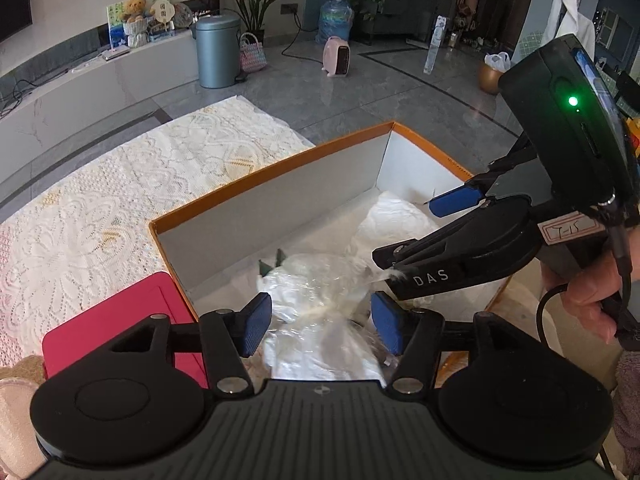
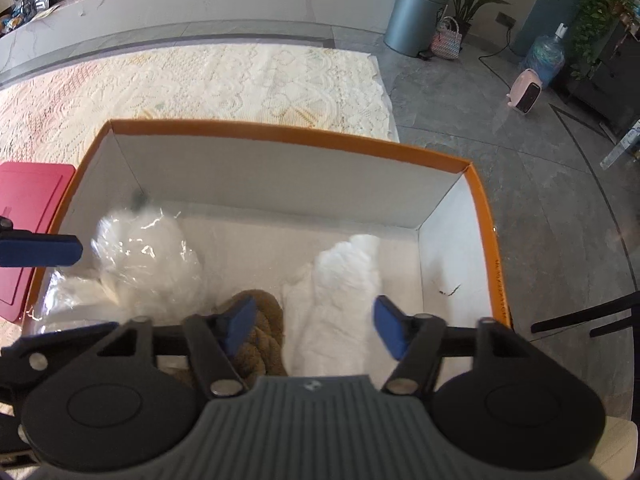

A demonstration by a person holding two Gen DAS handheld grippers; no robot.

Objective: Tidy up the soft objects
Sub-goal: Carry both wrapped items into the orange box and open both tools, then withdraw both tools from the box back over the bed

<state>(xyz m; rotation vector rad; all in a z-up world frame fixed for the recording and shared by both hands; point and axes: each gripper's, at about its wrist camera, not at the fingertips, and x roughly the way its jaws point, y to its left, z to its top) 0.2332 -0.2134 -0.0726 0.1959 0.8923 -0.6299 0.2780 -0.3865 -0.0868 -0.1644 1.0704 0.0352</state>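
- I see the left gripper (image 1: 320,322) aimed down into the orange-rimmed box (image 1: 280,168). Its jaws stand wide apart, and the blue pads (image 1: 254,328) touch nothing.
- Between those open jaws lies the plastic-wrapped white soft item (image 1: 320,292), resting on the box floor near the box's left end. Neither pad presses on it, so I report it as not held.
- In the right wrist view, the same wrapped item (image 2: 148,256) sits against the left wall of the box, with its clear film catching glare.
- I see the right gripper (image 2: 316,326) also pointing down into the box, with jaws wide apart and nothing clamped.
- Below the right gripper's open jaws lies the white fluffy soft item (image 2: 340,292), in the right half of the box floor. I cannot see either pad pressing on it.
- Just beside that item, toward the box's near edge, a brown braided piece (image 2: 260,340) lies under the left-hand pad of the right gripper. I cannot tell whether the two touch.
- The box stands on the lace cloth (image 1: 120,200) at the cloth's near right corner. A pink lidded case (image 1: 116,320) lies against the box's left wall.
- In the left wrist view, a hand (image 1: 592,292) holds the right gripper's handle above the right end of the box.
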